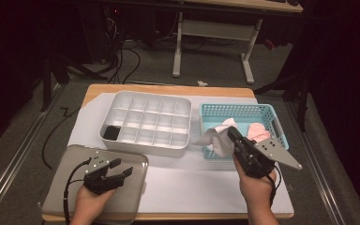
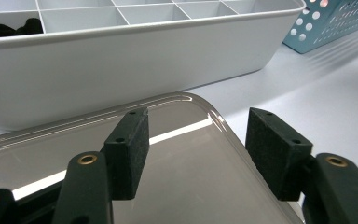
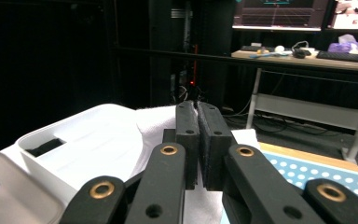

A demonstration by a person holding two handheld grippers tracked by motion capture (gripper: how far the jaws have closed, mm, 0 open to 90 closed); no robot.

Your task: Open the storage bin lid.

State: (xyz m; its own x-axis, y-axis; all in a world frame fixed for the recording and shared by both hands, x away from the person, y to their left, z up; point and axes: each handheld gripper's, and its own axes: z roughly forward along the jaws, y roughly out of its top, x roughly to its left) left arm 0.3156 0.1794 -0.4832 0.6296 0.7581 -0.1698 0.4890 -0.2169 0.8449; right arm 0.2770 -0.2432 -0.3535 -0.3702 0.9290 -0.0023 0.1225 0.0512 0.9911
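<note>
My right gripper (image 1: 232,133) is shut on a white cloth (image 1: 214,139), held up over the left front corner of the blue perforated basket (image 1: 272,111). In the right gripper view the pads of my right gripper (image 3: 198,109) pinch the white cloth (image 3: 156,123), which drapes to the left. A pink cloth (image 1: 258,131) lies in the basket. My left gripper (image 1: 123,167) stands open over a grey translucent lid (image 1: 75,187) at the front left. In the left gripper view nothing sits between the left gripper's (image 2: 198,140) jaws, and the lid (image 2: 186,182) lies below them.
A white divided organizer tray (image 1: 140,146) stands mid-table, with a black item (image 1: 111,133) in its front left compartment. Its long wall (image 2: 121,65) rises just beyond the lid. A white sheet (image 1: 192,183) covers the table. A desk and cables are behind.
</note>
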